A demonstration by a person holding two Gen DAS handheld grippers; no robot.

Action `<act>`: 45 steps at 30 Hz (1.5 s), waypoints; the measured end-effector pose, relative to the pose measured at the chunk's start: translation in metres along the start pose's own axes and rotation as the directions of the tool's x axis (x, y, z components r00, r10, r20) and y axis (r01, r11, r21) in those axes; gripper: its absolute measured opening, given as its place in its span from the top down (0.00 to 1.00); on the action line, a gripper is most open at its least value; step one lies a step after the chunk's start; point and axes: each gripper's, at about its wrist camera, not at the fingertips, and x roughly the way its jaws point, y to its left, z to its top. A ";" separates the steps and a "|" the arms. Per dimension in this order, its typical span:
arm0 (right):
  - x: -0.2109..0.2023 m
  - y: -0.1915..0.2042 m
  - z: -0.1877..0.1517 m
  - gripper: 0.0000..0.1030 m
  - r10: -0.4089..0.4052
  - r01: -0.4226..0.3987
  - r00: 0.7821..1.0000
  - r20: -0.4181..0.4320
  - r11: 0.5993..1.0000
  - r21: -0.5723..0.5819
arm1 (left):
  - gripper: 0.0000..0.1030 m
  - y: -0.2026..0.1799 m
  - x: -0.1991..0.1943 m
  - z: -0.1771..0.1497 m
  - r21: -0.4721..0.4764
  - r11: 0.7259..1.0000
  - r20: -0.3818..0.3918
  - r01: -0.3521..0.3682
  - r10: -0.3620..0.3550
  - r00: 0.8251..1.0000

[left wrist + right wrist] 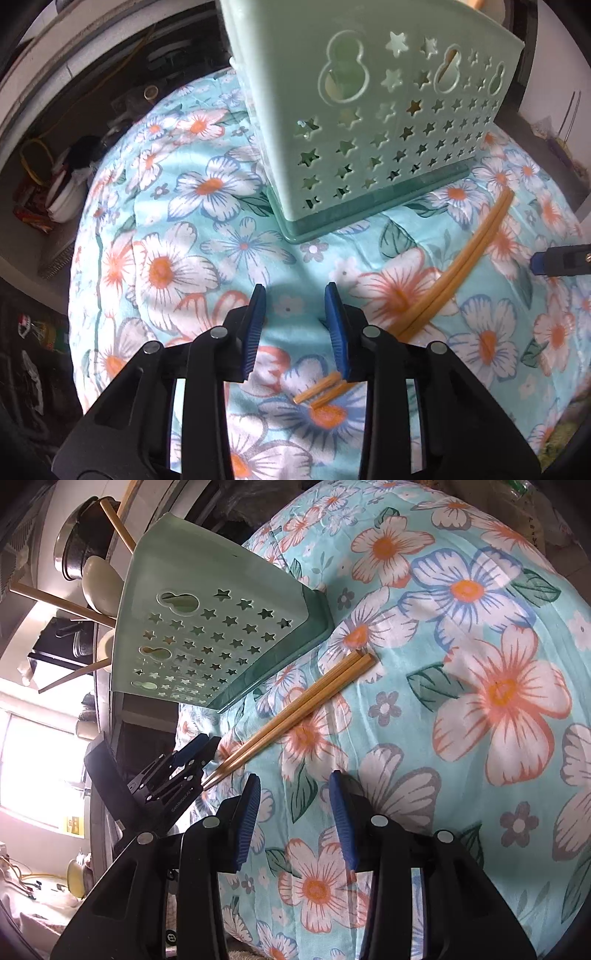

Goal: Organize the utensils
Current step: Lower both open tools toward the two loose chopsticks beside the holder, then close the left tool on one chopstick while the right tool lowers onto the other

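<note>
– Covering the table is a turquoise floral cloth (461,672); what stands on it?

– A pale green star-punched utensil holder (376,122) at the far side, wooden handles poking out. A pair of chopsticks (295,712) lies on the cloth near it.

– And the grippers?

– The left gripper (295,295) has its fingers parted, the chopsticks' thin tips passing under the right finger. The right gripper (293,786) is parted over bare cloth.

– The room?

– Dim clutter, a bright window far left.

Left gripper (294,295), right gripper (294,783) part-open
</note>
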 end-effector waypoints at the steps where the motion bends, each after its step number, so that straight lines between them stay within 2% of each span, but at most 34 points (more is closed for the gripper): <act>1: 0.000 0.000 0.000 0.63 0.000 0.000 1.000 0.000 1.000 0.000 | 0.71 0.000 -0.002 -0.003 -0.016 0.999 -0.010 0.039 -0.039 0.999; 6: -0.005 -0.001 -0.001 0.63 -0.005 0.005 1.000 0.007 1.000 0.002 | 0.71 -0.006 -0.010 -0.018 -0.037 0.983 -0.056 0.181 -0.183 0.981; 10: -0.010 -0.001 -0.002 0.63 -0.008 0.008 1.000 0.014 1.000 0.001 | 0.71 -0.018 -0.019 -0.033 -0.036 0.967 -0.081 0.254 -0.256 0.963; 14: -0.014 -0.001 -0.004 0.63 -0.011 0.011 1.000 0.023 1.000 0.003 | 0.71 -0.028 -0.025 -0.048 -0.068 0.931 -0.102 0.360 -0.365 0.925; 16: -0.017 -0.002 -0.004 0.63 -0.012 0.012 1.000 0.028 1.000 0.005 | 0.71 -0.036 -0.030 -0.055 -0.060 0.919 -0.104 0.389 -0.393 0.914; 20: -0.020 -0.004 -0.006 0.63 -0.016 0.016 0.999 0.031 1.000 0.011 | 0.68 -0.044 -0.038 -0.058 -0.088 0.860 -0.090 0.502 -0.509 0.856; 21: -0.020 -0.004 -0.006 0.63 -0.016 0.016 0.999 0.030 1.000 0.012 | 0.68 -0.047 -0.040 -0.059 -0.090 0.853 -0.084 0.513 -0.520 0.850; 24: -0.019 -0.004 -0.007 0.63 -0.017 0.016 1.000 0.025 1.000 0.018 | 0.68 -0.054 -0.039 -0.056 -0.076 0.860 -0.076 0.504 -0.509 0.857; 27: -0.017 -0.004 -0.008 0.63 -0.027 0.026 0.999 0.026 0.999 0.029 | 0.68 -0.056 -0.038 -0.053 -0.076 0.857 -0.068 0.510 -0.515 0.855; 33: -0.013 -0.015 -0.007 0.64 -0.032 0.027 0.999 0.044 0.995 0.101 | 0.68 -0.060 -0.030 -0.048 -0.052 0.880 -0.062 0.472 -0.474 0.878; 38: -0.010 -0.017 -0.002 0.73 -0.061 0.051 0.995 0.074 0.989 0.138 | 0.68 -0.061 -0.026 -0.048 -0.032 0.893 -0.057 0.449 -0.450 0.891; 43: -0.006 -0.019 0.003 0.84 -0.099 0.083 0.990 0.098 0.984 0.159 | 0.68 -0.063 -0.023 -0.048 -0.024 0.897 -0.055 0.442 -0.443 0.895; 45: -0.006 -0.019 0.005 0.86 -0.101 0.085 0.990 0.101 0.985 0.152 | 0.68 -0.064 -0.022 -0.047 -0.026 0.897 -0.053 0.441 -0.442 0.896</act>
